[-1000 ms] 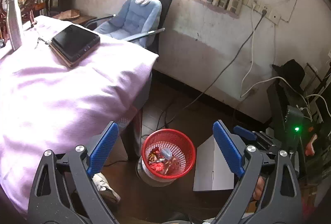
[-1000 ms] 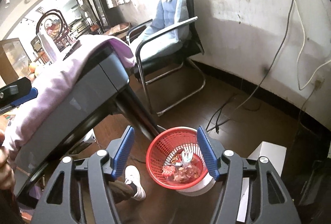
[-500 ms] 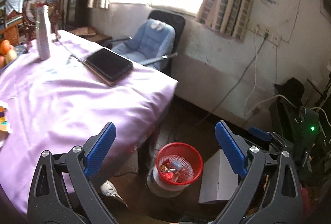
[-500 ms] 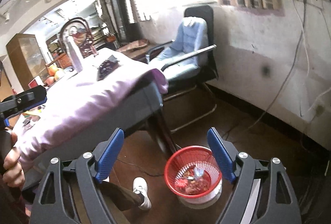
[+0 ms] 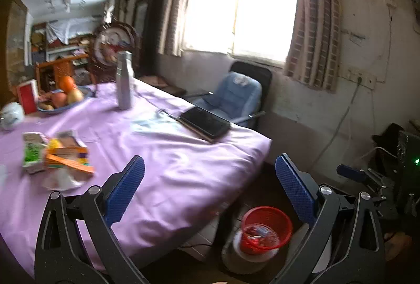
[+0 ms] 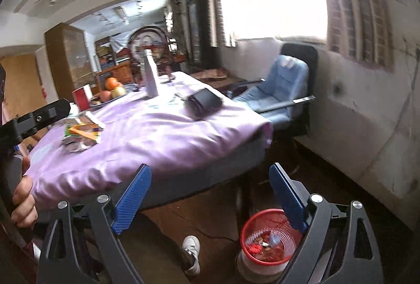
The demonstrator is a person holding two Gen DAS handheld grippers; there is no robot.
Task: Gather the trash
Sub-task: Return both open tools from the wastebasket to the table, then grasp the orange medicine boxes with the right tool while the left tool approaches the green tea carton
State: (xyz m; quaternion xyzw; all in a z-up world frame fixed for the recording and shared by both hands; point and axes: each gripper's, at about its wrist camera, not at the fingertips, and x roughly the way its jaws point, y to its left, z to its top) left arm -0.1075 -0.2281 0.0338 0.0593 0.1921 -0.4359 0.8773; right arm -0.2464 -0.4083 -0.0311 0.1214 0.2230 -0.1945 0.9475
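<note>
left gripper (image 5: pixel 210 189): jaws opening, nothing between the pads; right gripper (image 6: pixel 210 200): jaws opening, also empty; both were narrower a second ago, the right one markedly so.

the red basket (image 5: pixel 266 229), already holding wrappers, now sits low beside the right-hand fingers (image 5: pixel 291 189) of each tool; a second ago it lay centred between them, so both tools have lifted away from it; judgement: one deposit cycle is complete.

beyond the left-hand finger of the left gripper, the table with its purple cloth (image 5: pixel 183 166) now fills the view; the remaining trash pile (image 5: pixel 60 158), crumpled cartons and wrappers, lies up and left of that finger, well apart; judgement: next target.

farther off: tablet (image 5: pixel 206 124), bottle (image 5: pixel 124 80), fruit bowl (image 5: pixel 63 97); not trash.
</note>
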